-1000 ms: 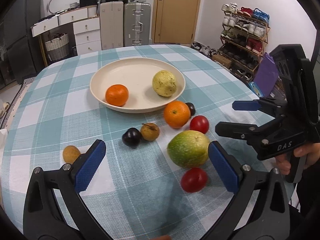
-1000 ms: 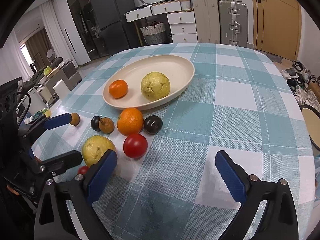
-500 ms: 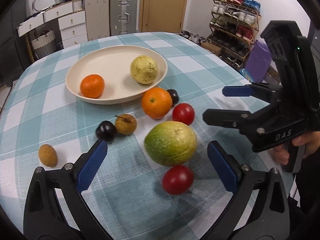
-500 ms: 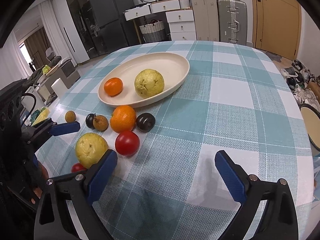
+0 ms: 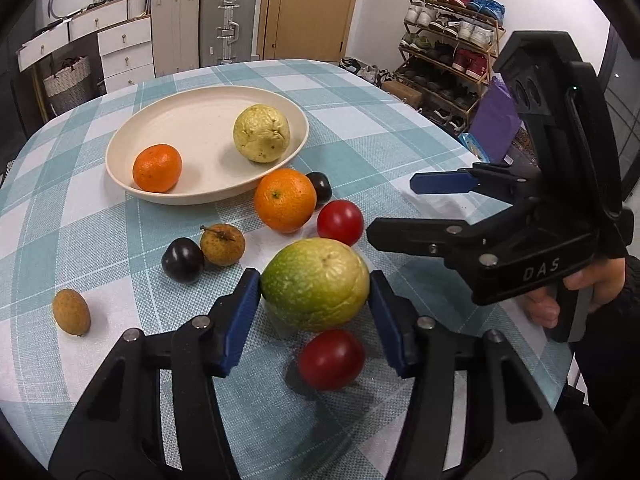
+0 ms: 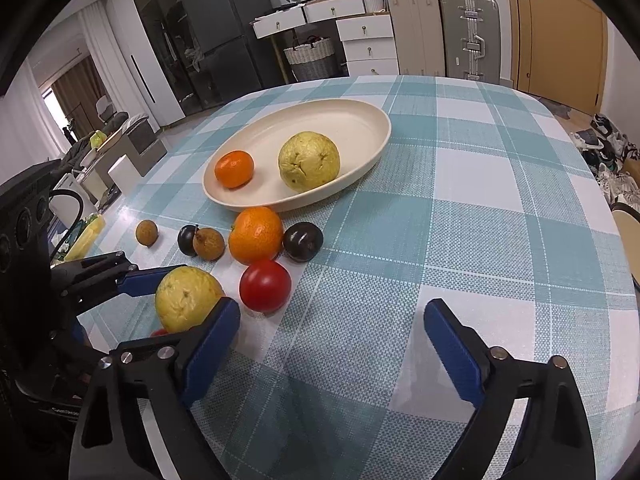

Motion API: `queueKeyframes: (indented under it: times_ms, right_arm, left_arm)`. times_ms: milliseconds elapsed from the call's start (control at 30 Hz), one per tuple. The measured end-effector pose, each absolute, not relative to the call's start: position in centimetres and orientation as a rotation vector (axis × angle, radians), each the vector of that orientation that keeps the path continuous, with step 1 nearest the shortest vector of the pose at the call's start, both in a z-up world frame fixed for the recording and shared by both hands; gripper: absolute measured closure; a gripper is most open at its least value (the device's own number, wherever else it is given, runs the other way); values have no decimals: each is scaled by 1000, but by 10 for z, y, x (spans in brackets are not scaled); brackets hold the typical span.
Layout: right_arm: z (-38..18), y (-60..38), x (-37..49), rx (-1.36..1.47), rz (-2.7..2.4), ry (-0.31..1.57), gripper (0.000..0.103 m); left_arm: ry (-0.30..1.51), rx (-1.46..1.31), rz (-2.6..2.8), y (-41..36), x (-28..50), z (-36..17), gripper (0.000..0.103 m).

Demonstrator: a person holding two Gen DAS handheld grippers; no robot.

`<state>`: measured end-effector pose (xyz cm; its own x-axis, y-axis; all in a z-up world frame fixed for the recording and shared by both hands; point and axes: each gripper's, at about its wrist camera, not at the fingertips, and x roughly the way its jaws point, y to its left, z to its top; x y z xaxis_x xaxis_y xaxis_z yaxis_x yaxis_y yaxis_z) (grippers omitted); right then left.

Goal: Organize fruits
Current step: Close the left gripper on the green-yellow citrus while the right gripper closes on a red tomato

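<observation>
Pads of your left gripper (image 5: 315,296) squeeze the green guava (image 5: 316,282) at its widest, just off the table, headed for the plate (image 5: 120,142). Right gripper (image 6: 332,344) hangs wide open, empty.

Left gripper (image 5: 315,292) now closed around green-yellow fruit (image 5: 316,283).

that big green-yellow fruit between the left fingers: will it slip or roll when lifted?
The green-yellow fruit is round with bumpy, matte skin, so it will likely grip decently. The left gripper has flat fingers meeting it near its widest part, so it could pivot or roll out. It looks bulky, probably heavy. If dropped, it may knock the red tomato beside it.
</observation>
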<state>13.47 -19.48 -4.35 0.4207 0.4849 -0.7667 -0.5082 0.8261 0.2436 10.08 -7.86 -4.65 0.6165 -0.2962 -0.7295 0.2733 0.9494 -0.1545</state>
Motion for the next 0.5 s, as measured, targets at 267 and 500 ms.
queueKeyframes:
  times_ms: [267, 500]
  right_arm:
    - [-45, -182, 131, -64, 663, 951, 28]
    - [-45, -162, 126, -117, 701, 941, 43]
  left_arm:
    - [785, -84, -282, -55, 93, -30, 51]
    - [753, -111, -218, -33, 87, -23, 51]
